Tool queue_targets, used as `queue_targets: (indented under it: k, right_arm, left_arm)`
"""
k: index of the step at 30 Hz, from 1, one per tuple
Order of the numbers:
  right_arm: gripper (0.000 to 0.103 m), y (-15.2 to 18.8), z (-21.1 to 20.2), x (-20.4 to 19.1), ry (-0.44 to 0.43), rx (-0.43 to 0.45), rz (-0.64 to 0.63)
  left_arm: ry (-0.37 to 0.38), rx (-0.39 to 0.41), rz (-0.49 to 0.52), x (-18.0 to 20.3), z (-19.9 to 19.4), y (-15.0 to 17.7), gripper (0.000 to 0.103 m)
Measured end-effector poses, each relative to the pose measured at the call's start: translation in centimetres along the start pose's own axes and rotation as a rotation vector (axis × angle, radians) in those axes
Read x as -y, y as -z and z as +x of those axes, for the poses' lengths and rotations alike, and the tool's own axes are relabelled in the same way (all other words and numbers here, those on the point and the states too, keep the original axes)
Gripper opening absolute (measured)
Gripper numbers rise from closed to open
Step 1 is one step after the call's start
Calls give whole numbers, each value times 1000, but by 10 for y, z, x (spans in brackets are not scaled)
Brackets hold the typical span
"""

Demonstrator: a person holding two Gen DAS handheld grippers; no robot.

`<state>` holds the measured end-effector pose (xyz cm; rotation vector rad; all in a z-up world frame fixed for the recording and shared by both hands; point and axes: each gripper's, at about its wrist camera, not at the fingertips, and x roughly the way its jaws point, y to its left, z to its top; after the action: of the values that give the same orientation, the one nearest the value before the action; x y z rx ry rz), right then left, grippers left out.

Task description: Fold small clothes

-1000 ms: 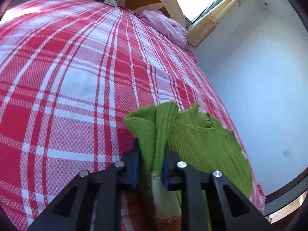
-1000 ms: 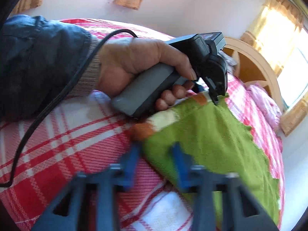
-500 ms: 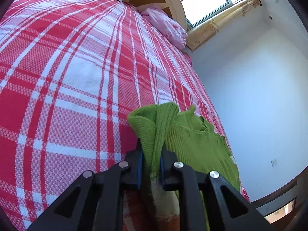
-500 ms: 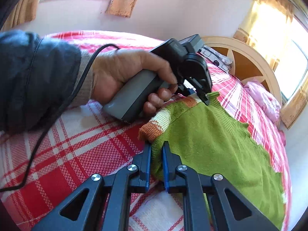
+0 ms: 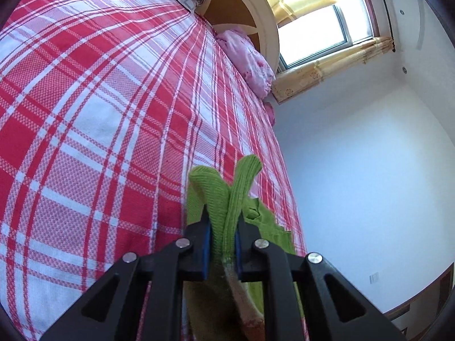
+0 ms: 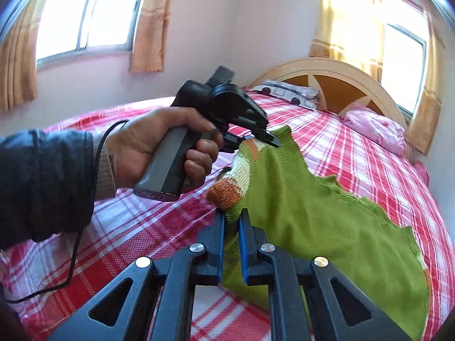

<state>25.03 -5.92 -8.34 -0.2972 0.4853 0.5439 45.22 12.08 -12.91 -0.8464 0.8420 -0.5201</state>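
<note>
While both tools grip one striped hem: green knit sweater (image 6: 318,216), lifted above the bed's (image 6: 119,227) right edge. Left gripper (image 5: 221,241), right gripper (image 6: 231,233): clenched on fabric. Advice: carry level, equal tension, lay flat.

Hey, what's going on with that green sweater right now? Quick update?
Left gripper shut on green sweater. Right gripper shut on its striped edge. Sweater lifted above plaid bed. Nothing in the way.
</note>
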Motion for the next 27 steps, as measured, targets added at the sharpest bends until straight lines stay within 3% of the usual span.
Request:
queue_targets:
  k: [10,27]
  right_arm:
    - [7,7,-32,51,11,47,142]
    - [6,43,-83,144,27,56,382]
  left_arm:
    - [40,7,45,59,27,2,14]
    - [40,-81,172,149,98,30,14]
